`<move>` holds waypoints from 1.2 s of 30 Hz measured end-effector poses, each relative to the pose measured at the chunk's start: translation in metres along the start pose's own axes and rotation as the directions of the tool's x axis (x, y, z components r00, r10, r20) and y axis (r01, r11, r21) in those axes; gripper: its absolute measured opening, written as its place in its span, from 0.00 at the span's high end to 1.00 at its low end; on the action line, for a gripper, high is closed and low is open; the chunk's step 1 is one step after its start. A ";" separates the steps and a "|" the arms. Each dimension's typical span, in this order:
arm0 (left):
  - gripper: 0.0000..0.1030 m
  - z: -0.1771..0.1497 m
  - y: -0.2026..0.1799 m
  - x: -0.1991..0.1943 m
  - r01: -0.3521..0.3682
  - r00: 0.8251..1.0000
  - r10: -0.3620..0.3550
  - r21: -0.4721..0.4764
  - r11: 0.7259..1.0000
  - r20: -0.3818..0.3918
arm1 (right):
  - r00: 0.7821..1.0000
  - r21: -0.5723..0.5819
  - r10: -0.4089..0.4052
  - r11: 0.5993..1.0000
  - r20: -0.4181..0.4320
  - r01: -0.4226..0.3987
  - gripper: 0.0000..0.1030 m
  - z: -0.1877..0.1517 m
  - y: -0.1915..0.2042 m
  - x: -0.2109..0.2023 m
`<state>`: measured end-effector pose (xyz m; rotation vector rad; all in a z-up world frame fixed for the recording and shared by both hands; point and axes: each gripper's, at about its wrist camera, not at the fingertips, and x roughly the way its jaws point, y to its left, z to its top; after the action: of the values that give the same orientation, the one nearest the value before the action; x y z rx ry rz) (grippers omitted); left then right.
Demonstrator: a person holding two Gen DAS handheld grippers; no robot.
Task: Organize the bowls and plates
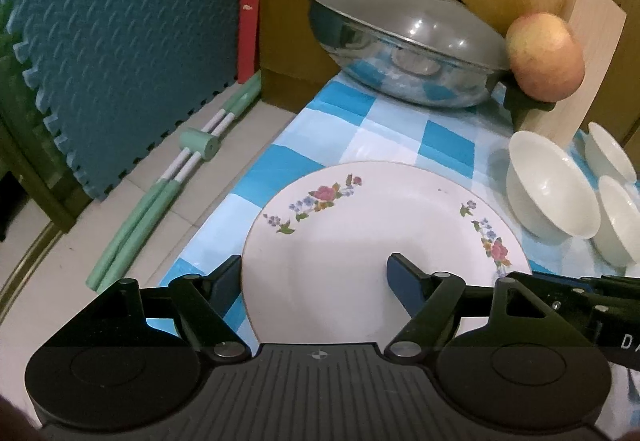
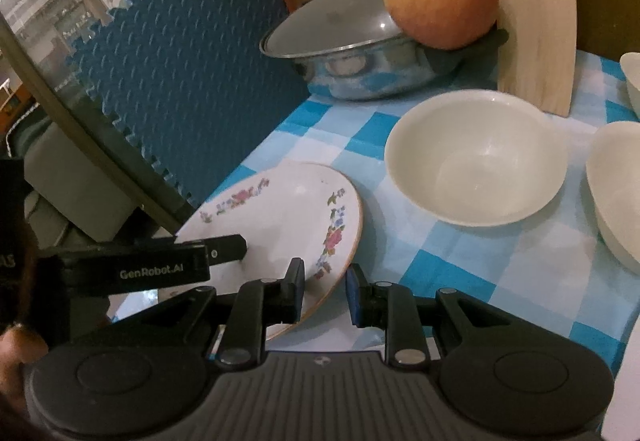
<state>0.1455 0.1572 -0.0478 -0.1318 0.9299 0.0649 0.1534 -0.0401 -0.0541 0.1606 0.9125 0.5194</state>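
Note:
A white plate with flower prints point(image 1: 360, 233) lies on the blue checked tablecloth point(image 1: 396, 129). My left gripper point(image 1: 314, 277) is open, one finger off the plate's left rim and the other over its face. In the right wrist view the plate point(image 2: 280, 213) looks tilted, its right edge raised. My right gripper point(image 2: 326, 291) is open with its jaws astride that right rim. The left gripper's finger point(image 2: 224, 245) rests over the plate there. Three white bowls point(image 1: 552, 189) stand to the right; the nearest bowl point(image 2: 476, 157) is upright.
A lidded steel pan point(image 1: 400, 53) stands at the back of the table point(image 2: 496, 273), with an apple point(image 1: 544, 57) on its handle and a wooden knife block point(image 1: 588, 53) beside it. Blue foam mats point(image 1: 120, 41) lean at the left beyond the table edge.

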 end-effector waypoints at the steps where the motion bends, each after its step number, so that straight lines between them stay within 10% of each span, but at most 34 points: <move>1: 0.21 0.000 -0.001 -0.001 0.001 1.000 -0.001 0.009 1.000 0.001 | 1.000 -0.007 -0.003 1.000 0.003 0.003 0.82 0.000 0.001 -0.002; 16: 0.12 0.000 0.005 0.010 -0.044 0.999 0.044 0.026 0.999 -0.025 | 0.999 0.044 -0.023 0.999 -0.037 0.025 0.79 -0.004 -0.018 0.010; 36: 0.27 -0.001 -0.014 -0.008 0.014 1.000 -0.016 0.072 0.997 0.027 | 0.998 0.001 -0.054 0.999 0.010 0.054 0.79 -0.004 -0.005 -0.007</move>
<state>0.1417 0.1436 -0.0403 -0.0710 0.9023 0.0193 0.1490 -0.0485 -0.0536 0.1390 0.9050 0.4675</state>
